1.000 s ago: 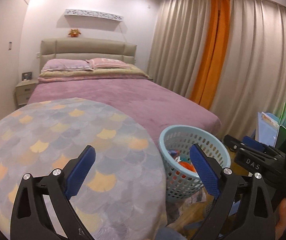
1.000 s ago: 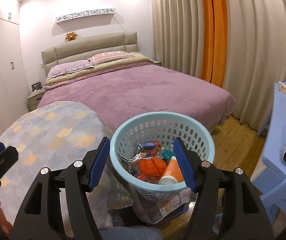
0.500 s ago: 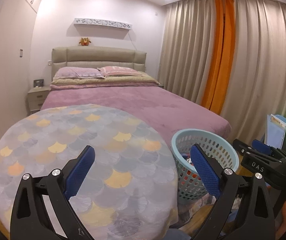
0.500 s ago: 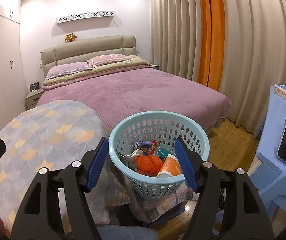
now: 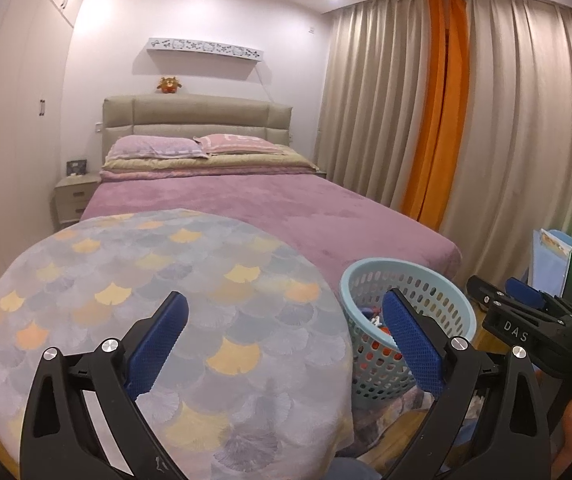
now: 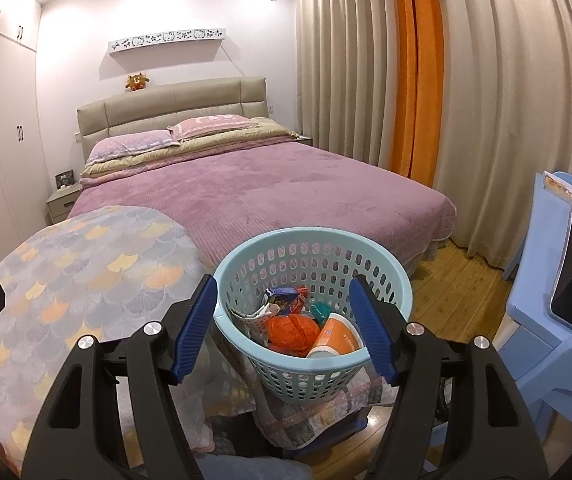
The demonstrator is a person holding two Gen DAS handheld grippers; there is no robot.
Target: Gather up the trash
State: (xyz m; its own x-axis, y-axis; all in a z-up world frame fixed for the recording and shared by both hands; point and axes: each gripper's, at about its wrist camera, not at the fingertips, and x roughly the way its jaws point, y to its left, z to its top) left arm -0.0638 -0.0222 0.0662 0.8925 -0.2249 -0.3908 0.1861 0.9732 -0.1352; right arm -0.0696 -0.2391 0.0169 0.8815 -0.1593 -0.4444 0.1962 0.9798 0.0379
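Nearest the lens, both tools hang empty with their fingers spread wide: the left gripper (image 5: pixel 284 344) over the round table (image 5: pixel 134 280) with its scale-pattern cloth, the right gripper (image 6: pixel 284 328) framing the pale blue basket (image 6: pixel 389 248). The trash sits inside that basket: an orange crumpled bag (image 6: pixel 291 330), an orange-and-white cup (image 6: pixel 335 338) lying on its side at about 3 o'clock of the bag, a printed wrapper (image 6: pixel 286 294) at 12 o'clock, and a small teal piece (image 6: pixel 319 309) between wrapper and cup. The basket appears to rest on a patchwork-covered stool or box just beside the table; I judge that perch the main risk, since a nudge from the right gripper's fingers on the rim could tip it and spill the lot onto the wood floor (image 6: pixel 457 288). The cup leaning near the rim looks likeliest to roll out. The right view alone shows the basket's contents and perch; the left view alone shows the whole tabletop, with no litter visible on it, and the right gripper from outside at 3 o'clock. Beyond lie the purple bed (image 5: pixel 270 208) and, at 1 o'clock, the curtains (image 5: pixel 517 120).
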